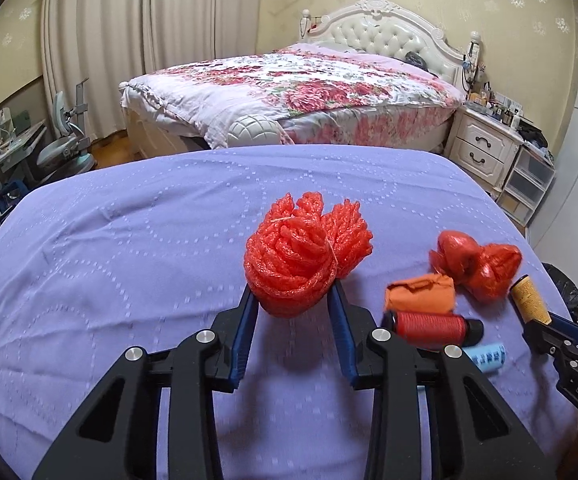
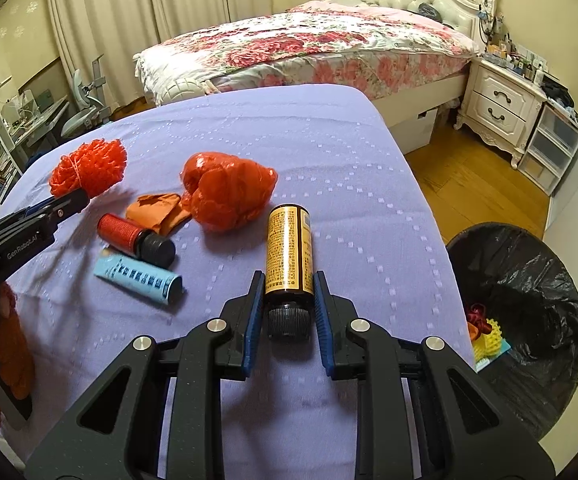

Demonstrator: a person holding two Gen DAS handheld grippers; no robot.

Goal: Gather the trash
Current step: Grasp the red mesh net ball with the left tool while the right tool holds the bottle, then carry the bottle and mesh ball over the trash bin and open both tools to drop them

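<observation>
The left gripper [image 1: 293,300] pinches the light, squashy red foam net [image 1: 291,268] at its near end, while the right gripper [image 2: 289,300] clamps the stiff, smooth brown bottle [image 2: 289,252] by its neck.

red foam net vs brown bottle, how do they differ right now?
The red foam net is a soft, bunched, tied mesh wad; the brown bottle is a rigid cylinder with a yellow printed label and black cap.

The net sits between the left tongs; the bottle is gripped by the right tongs, near its cap end.

The net is a shapeless lump; the bottle points away from the camera, cap nearest.

Shared: both are over the purple cloth.
</observation>
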